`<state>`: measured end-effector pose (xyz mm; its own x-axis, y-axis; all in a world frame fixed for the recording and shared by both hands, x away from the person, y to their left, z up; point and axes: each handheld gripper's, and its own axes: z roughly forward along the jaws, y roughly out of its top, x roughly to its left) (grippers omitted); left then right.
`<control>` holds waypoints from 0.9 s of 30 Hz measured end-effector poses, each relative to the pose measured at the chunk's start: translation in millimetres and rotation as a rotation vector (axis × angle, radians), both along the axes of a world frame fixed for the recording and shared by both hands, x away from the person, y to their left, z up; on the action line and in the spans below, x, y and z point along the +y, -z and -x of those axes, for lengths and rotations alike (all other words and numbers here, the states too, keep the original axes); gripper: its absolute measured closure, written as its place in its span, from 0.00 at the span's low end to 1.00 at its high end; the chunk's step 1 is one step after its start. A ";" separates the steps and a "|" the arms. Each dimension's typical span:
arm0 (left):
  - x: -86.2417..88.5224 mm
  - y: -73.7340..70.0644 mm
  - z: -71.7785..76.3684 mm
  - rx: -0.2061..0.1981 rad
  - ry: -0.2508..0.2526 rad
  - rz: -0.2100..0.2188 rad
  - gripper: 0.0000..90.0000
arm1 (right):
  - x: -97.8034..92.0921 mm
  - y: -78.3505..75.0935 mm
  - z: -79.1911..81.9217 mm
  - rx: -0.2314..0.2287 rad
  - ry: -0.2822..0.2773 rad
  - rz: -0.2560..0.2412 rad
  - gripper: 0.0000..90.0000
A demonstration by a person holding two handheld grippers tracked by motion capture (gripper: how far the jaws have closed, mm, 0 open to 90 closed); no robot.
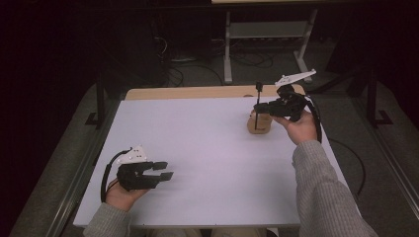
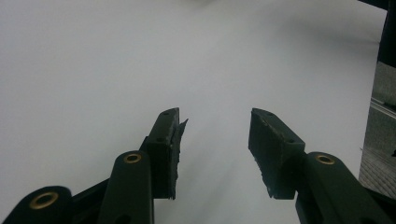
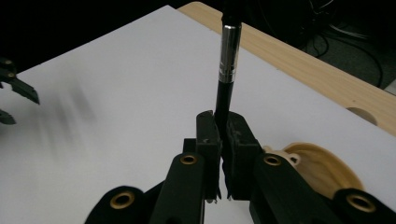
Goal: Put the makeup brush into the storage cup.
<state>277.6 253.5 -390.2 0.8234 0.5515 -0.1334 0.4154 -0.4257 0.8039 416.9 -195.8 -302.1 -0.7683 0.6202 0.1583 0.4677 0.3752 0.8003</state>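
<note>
Because we clamp the right claw (image 3: 223,135) on the upright black rod (image 3: 229,60) directly above the wooden stand (image 1: 260,123), it aims there; the left claw (image 1: 167,171), jaws apart, idles far off.

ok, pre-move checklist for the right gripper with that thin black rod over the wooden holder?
1. Grip: right gripper shut on the thin black rod with a silver band: ok.
2. Rod attitude: roughly upright in the high view: ok.
3. Rod's lower end relative to the pale wooden holder: hidden behind the jaws: cannot tell.
4. Holder resting on the white table, apart from its edge: ok.
5. Left gripper open, holding nothing, far from the holder: ok.
</note>
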 end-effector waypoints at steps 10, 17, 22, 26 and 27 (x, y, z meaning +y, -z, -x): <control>3.3 2.5 -1.7 0.010 -0.014 0.008 0.59 | -13.7 -11.6 -22.0 0.001 0.088 -0.002 0.94; 3.7 1.4 -1.5 0.007 -0.011 0.001 0.59 | -19.0 -21.6 -32.0 -0.010 0.118 0.008 0.94; 4.3 1.6 -2.0 0.003 -0.015 0.000 0.59 | -17.5 -28.0 -40.8 -0.014 0.142 0.031 0.94; 4.7 1.6 -2.1 0.002 -0.013 -0.002 0.58 | -17.0 -30.1 -44.4 -0.015 0.152 0.031 0.94; 4.7 1.6 -2.1 0.002 -0.013 -0.002 0.58 | -17.0 -30.1 -44.4 -0.015 0.152 0.031 0.94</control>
<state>279.7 258.2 -391.8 0.8158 0.5627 -0.1338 0.4225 -0.4218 0.8022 461.2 -212.9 -272.0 -0.6671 0.7342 0.1264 0.5090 0.3252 0.7970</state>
